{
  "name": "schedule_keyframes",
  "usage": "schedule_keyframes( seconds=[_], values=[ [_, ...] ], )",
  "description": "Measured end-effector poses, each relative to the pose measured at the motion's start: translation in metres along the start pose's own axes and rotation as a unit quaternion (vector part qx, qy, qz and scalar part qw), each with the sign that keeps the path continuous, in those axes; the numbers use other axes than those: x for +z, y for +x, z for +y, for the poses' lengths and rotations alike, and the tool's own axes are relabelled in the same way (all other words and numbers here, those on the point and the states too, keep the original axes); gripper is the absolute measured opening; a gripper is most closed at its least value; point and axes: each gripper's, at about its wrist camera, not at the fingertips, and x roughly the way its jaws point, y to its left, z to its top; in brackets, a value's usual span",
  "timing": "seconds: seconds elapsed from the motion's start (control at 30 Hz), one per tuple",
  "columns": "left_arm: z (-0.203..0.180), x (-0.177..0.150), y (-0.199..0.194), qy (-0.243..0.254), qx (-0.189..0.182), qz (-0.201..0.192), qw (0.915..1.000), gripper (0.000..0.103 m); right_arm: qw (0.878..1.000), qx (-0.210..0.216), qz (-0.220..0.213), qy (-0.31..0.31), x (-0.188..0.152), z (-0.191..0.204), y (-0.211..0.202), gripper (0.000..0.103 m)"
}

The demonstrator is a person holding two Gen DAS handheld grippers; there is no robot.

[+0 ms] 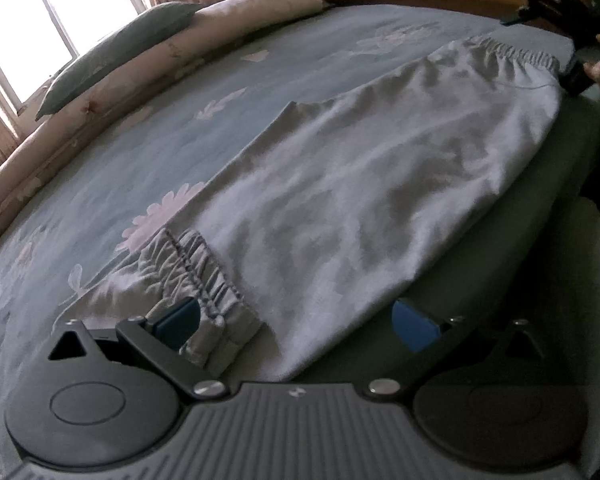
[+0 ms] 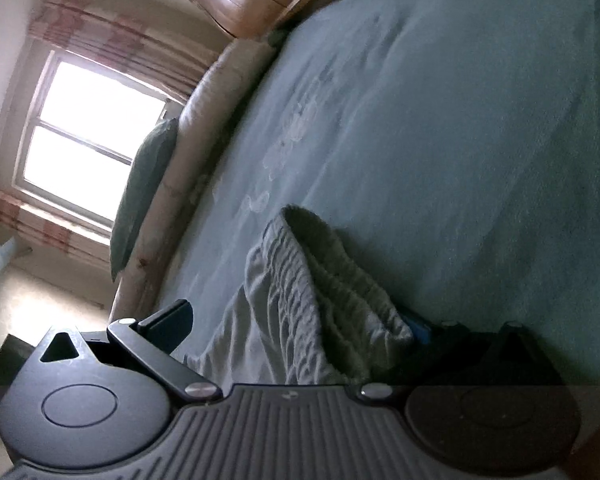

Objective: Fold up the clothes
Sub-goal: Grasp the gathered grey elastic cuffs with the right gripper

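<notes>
Left wrist view: grey trousers (image 1: pixel 360 184) flat on blue floral bedspread (image 1: pixel 140 140). My left tongs (image 1: pixel 296 326) wide, elastic cuff (image 1: pixel 204 280) between fingers. Right wrist view: my right tongs (image 2: pixel 300 328) spread, bunched waistband (image 2: pixel 320 280) between fingers, not pinched.

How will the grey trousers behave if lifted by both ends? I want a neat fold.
The trousers look soft and wrinkled, so they would likely sag in the middle. The gathered waistband is bunched between the right tongs, so it may crumple. On the bed cover they should probably slide easily.
</notes>
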Motion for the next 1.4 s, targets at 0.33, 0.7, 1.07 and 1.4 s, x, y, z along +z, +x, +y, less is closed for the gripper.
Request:
schedule_keyframes(
  seconds=[0.33,0.7,1.07,1.4],
  values=[
    [0.005,0.004,0.0,-0.012,-0.002,-0.008,0.9999,0.102,0.999,0.012,0.002,-0.046,0.003,0.009,0.015,0.103],
    [0.014,0.001,0.001,-0.032,0.005,-0.004,0.9995,0.102,0.99,-0.025,0.004,-0.138,-0.014,0.009,0.007,0.083],
    [0.012,-0.001,-0.006,-0.041,-0.004,-0.018,0.999,0.102,0.993,-0.055,0.003,-0.103,-0.004,-0.005,0.013,0.027],
    [0.024,-0.002,-0.022,-0.043,0.026,-0.029,0.9983,0.102,0.994,-0.067,0.003,-0.089,-0.008,-0.003,0.016,0.025]
  ],
)
